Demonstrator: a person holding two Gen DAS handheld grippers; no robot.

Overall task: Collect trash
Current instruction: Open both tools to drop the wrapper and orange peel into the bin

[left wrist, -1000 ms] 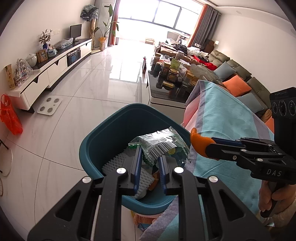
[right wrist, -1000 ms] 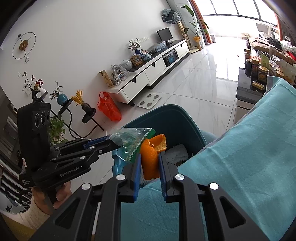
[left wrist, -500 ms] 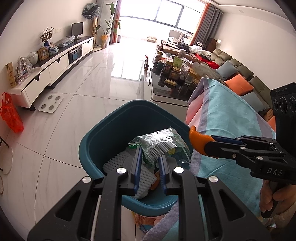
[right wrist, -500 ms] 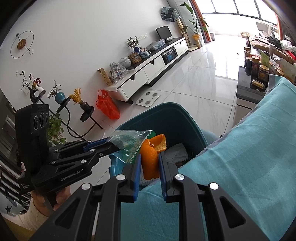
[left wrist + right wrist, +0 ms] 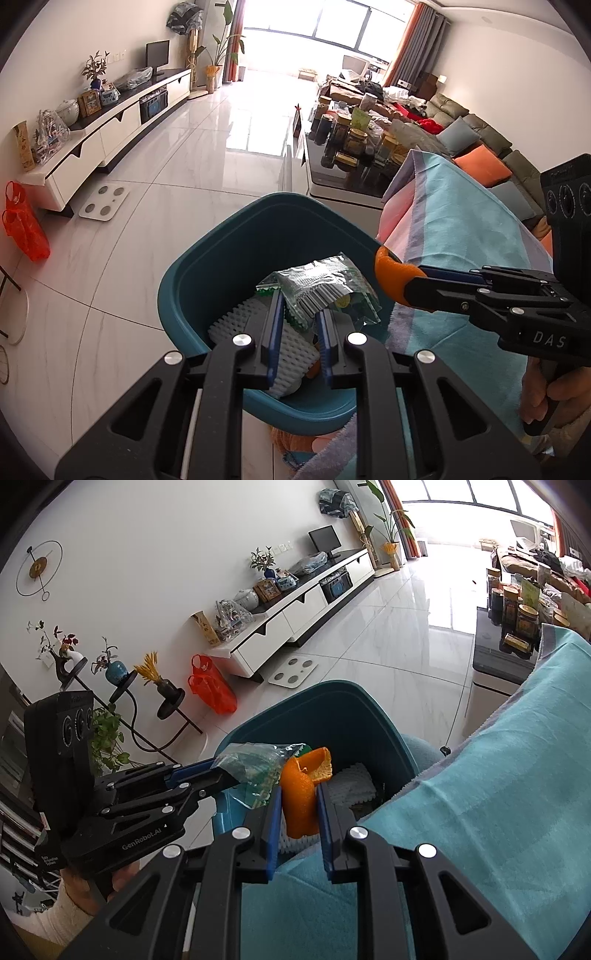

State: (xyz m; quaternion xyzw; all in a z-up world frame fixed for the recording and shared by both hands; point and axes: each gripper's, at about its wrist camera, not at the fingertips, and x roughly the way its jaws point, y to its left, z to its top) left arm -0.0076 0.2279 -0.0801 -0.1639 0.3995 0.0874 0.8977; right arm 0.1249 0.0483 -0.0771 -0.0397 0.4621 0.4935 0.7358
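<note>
A teal plastic bin (image 5: 236, 258) stands on the floor beside the cloth-covered table; it also shows in the right wrist view (image 5: 354, 716). My left gripper (image 5: 298, 314) is shut on a crumpled silver-green snack wrapper (image 5: 325, 284) and holds it over the bin's opening. My right gripper (image 5: 298, 797) is shut on a piece of orange peel (image 5: 301, 794) and holds it at the bin's rim by the table edge. White foam netting (image 5: 266, 325) lies inside the bin.
A turquoise cloth (image 5: 461, 236) covers the table to the right. Behind it stands a low table with several jars (image 5: 351, 140). A white TV cabinet (image 5: 92, 140), a floor scale (image 5: 105, 201) and a red bag (image 5: 26, 221) are on the left.
Both grippers have edged slightly forward over the bin, each still holding its piece of trash. Nothing has been let go.
</note>
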